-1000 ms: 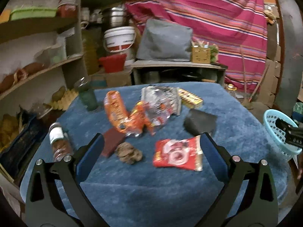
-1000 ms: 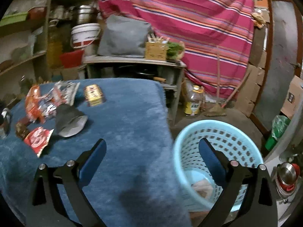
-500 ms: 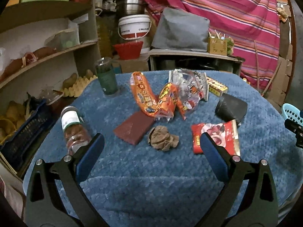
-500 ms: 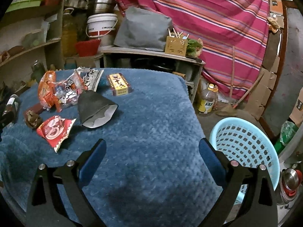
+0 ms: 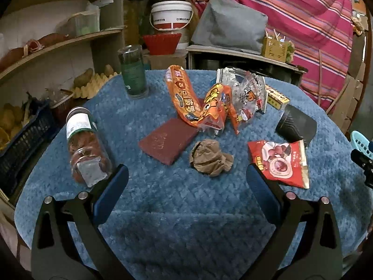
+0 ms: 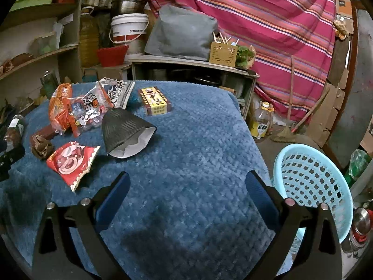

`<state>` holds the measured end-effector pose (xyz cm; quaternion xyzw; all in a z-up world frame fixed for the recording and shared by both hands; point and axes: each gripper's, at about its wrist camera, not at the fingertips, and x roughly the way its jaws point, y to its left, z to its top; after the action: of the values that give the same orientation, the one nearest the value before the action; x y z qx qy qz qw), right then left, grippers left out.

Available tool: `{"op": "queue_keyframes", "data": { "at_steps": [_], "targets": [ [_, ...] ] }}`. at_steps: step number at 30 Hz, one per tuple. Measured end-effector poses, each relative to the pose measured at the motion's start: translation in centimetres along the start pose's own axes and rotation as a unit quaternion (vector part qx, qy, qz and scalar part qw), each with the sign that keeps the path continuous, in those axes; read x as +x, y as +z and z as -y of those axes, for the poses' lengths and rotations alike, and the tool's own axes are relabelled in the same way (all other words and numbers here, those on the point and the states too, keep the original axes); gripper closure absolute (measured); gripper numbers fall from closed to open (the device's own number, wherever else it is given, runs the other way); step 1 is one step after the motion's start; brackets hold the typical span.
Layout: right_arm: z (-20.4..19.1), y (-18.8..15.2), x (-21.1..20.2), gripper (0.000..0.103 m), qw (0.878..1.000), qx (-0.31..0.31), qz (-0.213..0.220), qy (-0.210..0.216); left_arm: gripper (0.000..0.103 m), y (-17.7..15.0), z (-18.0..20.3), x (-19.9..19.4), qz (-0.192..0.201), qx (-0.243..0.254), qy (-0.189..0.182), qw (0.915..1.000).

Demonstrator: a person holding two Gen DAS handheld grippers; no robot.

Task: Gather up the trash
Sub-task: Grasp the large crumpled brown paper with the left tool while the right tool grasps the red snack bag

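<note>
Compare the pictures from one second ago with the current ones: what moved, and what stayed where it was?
Both grippers moved; no trash did. The left gripper closed in on the crumpled brown paper. The right gripper swung left from the blue basket to over the table. Both remain open and empty. The wrappers, black cup and jars lie unchanged.

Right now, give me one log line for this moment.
left gripper: open, empty, facing crumpled brown paper | right gripper: open, empty, above blue cloth | blue basket: beside table
</note>
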<state>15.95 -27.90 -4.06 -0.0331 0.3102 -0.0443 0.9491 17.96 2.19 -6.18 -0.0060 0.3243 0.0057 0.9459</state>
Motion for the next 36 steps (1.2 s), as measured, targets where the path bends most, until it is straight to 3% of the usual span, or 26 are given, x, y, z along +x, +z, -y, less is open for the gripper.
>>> {"op": "queue_keyframes", "data": {
  "at_steps": [9,12,16,20,24,30,36],
  "targets": [
    [-1.1,-0.4,0.9,0.005,1.000,-0.008,-0.009,0.003,0.006,0.7,1.3,1.8,-0.020,0.023,-0.027,0.9991],
    [-1.2,-0.5,1.3,0.005,1.000,-0.009,-0.014,0.003,0.006,1.1,2.0,2.9,-0.031,0.036,-0.020,0.9987],
    [-1.2,-0.6,1.6,0.005,1.000,-0.011,-0.018,0.000,0.022,1.7,1.9,4.9,-0.061,0.033,-0.033,0.9971],
    [-1.2,-0.6,1.9,0.005,1.000,-0.005,-0.026,0.000,0.054,1.8,2.2,6.3,-0.085,0.040,-0.046,0.9945],
    [-1.9,-0.2,1.8,0.005,1.000,-0.007,-0.026,0.000,0.056,1.8,2.0,5.0,-0.062,0.043,-0.046,0.9961],
    [-5.3,0.7,1.4,0.005,0.999,-0.025,-0.021,0.025,0.056,1.7,0.4,1.2,-0.016,0.054,-0.014,0.9983],
    [-9.5,1.1,2.9,0.005,0.998,-0.024,-0.048,0.046,0.056,1.0,-2.9,-1.6,0.001,0.034,0.011,0.9994]
  ]
}}
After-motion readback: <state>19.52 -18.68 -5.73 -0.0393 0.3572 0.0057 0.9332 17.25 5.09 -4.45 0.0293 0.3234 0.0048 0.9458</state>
